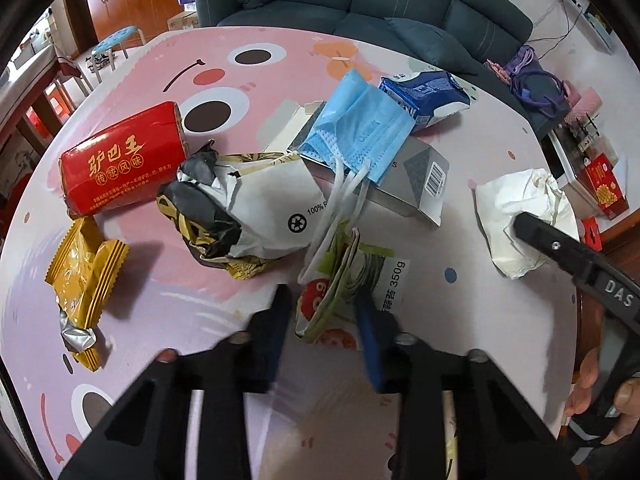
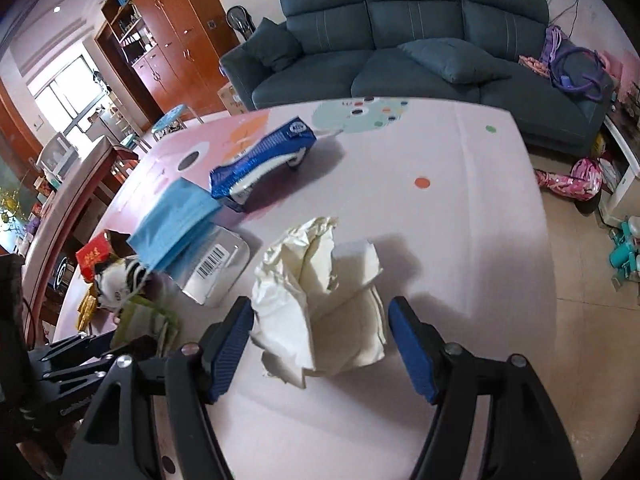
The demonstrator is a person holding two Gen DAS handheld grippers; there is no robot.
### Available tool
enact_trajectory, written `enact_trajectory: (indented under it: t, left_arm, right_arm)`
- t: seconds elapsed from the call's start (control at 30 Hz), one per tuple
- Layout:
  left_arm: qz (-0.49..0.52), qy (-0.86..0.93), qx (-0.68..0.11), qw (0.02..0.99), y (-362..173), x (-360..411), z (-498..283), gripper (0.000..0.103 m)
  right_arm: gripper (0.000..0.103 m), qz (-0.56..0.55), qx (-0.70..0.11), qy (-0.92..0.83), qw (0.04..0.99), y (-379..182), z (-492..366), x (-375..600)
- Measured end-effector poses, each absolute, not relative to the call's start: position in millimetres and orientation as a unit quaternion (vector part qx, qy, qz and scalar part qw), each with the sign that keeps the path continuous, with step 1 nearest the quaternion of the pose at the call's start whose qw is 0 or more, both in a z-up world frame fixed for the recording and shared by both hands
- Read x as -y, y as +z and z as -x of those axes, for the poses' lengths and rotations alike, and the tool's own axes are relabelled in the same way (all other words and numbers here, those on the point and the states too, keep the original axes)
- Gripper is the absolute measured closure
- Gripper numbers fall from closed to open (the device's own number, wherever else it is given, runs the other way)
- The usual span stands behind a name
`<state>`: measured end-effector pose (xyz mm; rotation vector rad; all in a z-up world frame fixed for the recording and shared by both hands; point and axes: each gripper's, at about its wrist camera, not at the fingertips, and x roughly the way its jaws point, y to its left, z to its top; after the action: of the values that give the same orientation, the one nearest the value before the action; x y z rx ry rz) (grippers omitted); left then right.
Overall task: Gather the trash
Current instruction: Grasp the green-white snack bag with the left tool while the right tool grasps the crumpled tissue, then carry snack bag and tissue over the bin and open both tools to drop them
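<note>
Trash pickup, grasp stage: my left gripper (image 1: 324,320) has its jaws drawn in around the folded green-and-white snack packet (image 1: 344,276) near the front of the pink table (image 1: 200,292); the right pad looks to press the packet's edge, while the left pad still seems to stand just off it, so I judge the grasp not yet closed. My right gripper (image 2: 320,344) hovers with jaws released, the crumpled white paper (image 2: 320,300) lying between its blue ribbed pads (image 2: 230,344), untouched. Next I judge each must clench fully before lifting; both items are thin and yielding, so they will crush rather than resist. Around them lie a blue pleated face mask (image 1: 356,136) draped on a stiff silver carton (image 1: 416,180), a rumpled black-and-white paper bag (image 1: 248,208), a glossy red box (image 1: 120,160), a gold foil wrapper (image 1: 84,276) and a blue tissue pack (image 2: 264,164)
</note>
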<state>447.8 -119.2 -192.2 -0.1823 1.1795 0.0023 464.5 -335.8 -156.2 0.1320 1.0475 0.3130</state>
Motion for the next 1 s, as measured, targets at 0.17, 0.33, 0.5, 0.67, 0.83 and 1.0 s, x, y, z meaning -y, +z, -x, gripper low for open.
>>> enact_trajectory:
  t: [0.17,0.33,0.5,0.67,0.83,1.0]
  left_arm:
    - [0.098,-0.001,-0.553,0.827,-189.4,119.7,-436.1,0.094]
    - [0.100,-0.007,-0.554,0.827,-186.4,123.7,-421.1,0.096]
    - [0.106,-0.018,-0.549,0.829,-177.9,123.6,-398.8,0.097]
    - [0.094,-0.027,-0.538,0.837,-164.3,124.2,-370.0,0.097]
    - [0.071,-0.041,-0.525,0.847,-146.0,121.2,-333.4,0.097]
    - [0.035,-0.057,-0.511,0.857,-127.1,114.7,-289.3,0.097]
  right_arm:
    - [0.054,-0.078,-0.487,0.155,0.856,-155.2,-456.5,338.7]
    - [0.061,-0.096,-0.492,0.159,0.851,-153.7,-439.8,343.2]
    - [0.066,-0.108,-0.498,0.164,0.845,-151.7,-413.7,341.0]
    - [0.068,-0.109,-0.506,0.175,0.837,-148.6,-377.3,329.2]
    - [0.068,-0.108,-0.505,0.181,0.837,-136.5,-334.9,313.4]
    - [0.068,-0.110,-0.502,0.199,0.835,-119.8,-290.2,290.6]
